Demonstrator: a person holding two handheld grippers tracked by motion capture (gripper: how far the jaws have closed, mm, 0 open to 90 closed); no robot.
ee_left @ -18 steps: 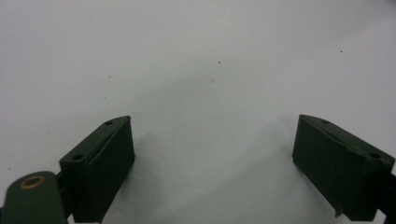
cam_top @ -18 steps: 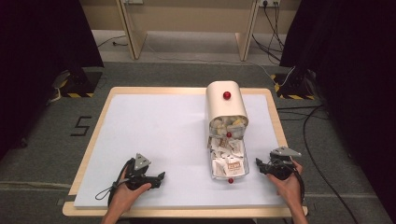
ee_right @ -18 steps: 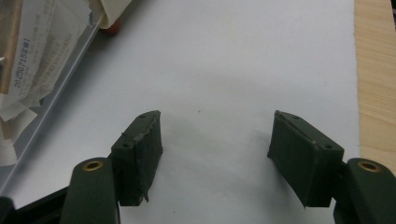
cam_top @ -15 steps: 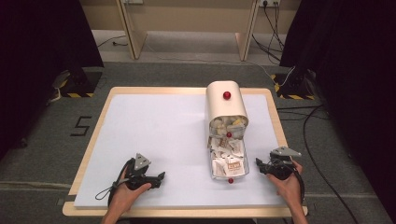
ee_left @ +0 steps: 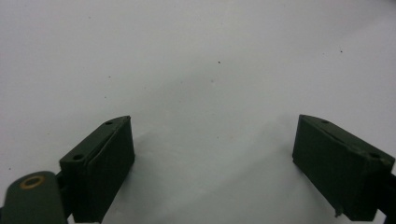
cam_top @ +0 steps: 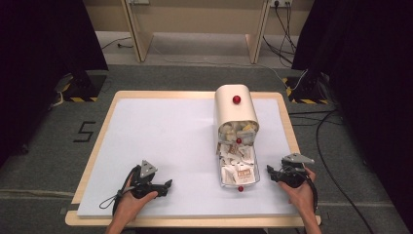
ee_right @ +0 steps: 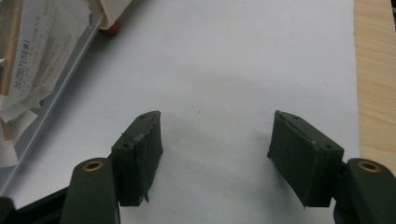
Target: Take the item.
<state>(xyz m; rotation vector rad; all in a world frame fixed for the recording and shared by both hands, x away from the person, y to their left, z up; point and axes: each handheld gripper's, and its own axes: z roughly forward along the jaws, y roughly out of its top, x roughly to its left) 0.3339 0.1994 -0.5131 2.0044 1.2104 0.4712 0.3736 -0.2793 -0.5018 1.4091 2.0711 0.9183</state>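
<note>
Nothing has moved: left tool (cam_top: pixel 168 184) and right tool (cam_top: pixel 269 172) rest open, empty, on the mat (cam_top: pixel 160 131).

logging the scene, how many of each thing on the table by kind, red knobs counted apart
cream box: 1
clear tray of paper slips: 1
red knobs: 3
left gripper and right gripper, jaws open: 2
total: 7
</note>
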